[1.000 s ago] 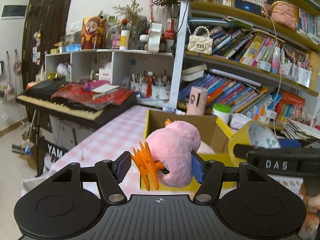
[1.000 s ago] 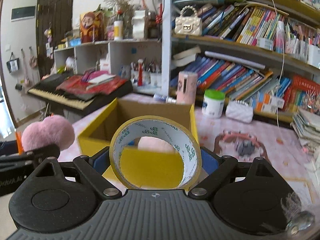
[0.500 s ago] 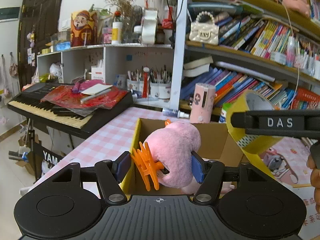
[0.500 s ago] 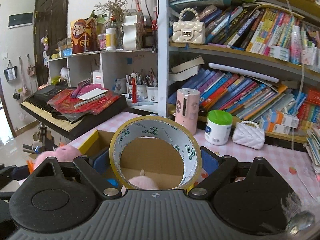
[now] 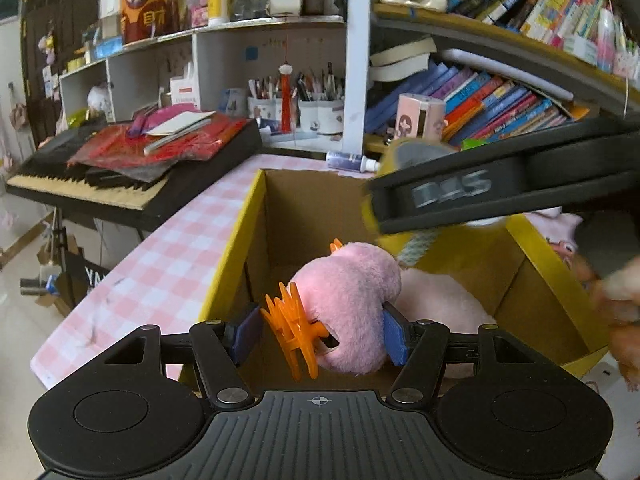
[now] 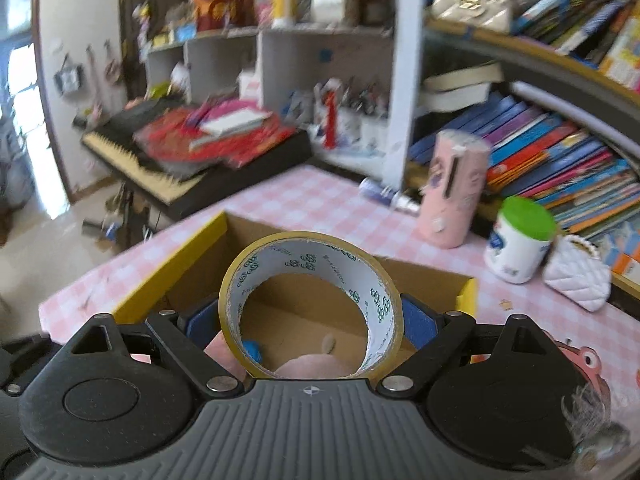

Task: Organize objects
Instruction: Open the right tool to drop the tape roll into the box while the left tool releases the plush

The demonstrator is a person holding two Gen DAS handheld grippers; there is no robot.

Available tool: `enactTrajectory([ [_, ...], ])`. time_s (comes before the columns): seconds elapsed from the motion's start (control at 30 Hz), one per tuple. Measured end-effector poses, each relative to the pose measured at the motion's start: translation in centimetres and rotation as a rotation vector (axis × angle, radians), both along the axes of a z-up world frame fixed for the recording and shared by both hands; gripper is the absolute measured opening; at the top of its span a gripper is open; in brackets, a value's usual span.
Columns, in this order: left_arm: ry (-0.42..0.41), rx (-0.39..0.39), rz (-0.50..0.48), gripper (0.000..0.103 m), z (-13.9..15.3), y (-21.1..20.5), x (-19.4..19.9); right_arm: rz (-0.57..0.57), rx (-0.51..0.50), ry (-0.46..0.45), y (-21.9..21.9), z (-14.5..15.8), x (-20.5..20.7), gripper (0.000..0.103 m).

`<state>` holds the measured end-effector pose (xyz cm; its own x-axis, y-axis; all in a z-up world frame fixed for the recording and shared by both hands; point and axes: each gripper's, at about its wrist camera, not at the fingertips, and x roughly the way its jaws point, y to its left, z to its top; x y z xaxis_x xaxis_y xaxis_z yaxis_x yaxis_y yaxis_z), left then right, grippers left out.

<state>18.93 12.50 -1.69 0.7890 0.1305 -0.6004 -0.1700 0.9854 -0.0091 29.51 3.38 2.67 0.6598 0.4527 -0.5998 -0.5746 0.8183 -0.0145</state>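
My left tongs (image 5: 316, 336) grip the pink plush clip (image 5: 344, 304), right tongs (image 6: 310, 320) clamp the tape roll (image 6: 310, 304) — both over the box (image 5: 256, 216) at twelve o'clock — I'd lower first, then release.

Each gripper, the left gripper (image 5: 318, 330) and the right gripper (image 6: 308, 322), has a black ribbed body, two round discs, silver screws at the finger pivots and blue pads (image 5: 394, 338). The right one's side bears pale lettering, possibly "DAS", though blurred.
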Motion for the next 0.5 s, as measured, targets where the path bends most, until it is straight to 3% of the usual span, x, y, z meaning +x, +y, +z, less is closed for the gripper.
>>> enactTrajectory([
  [0.3, 0.024, 0.051, -0.018, 0.066, -0.3, -1.0, 0.7, 0.088, -0.125, 0.06, 3.1, -2.4, 2.4, 0.091],
  [0.5, 0.018, 0.035, -0.014, 0.066, -0.1, -1.0, 0.3, 0.138, -0.189, 0.07, 4.4, -3.4, 3.0, 0.091],
])
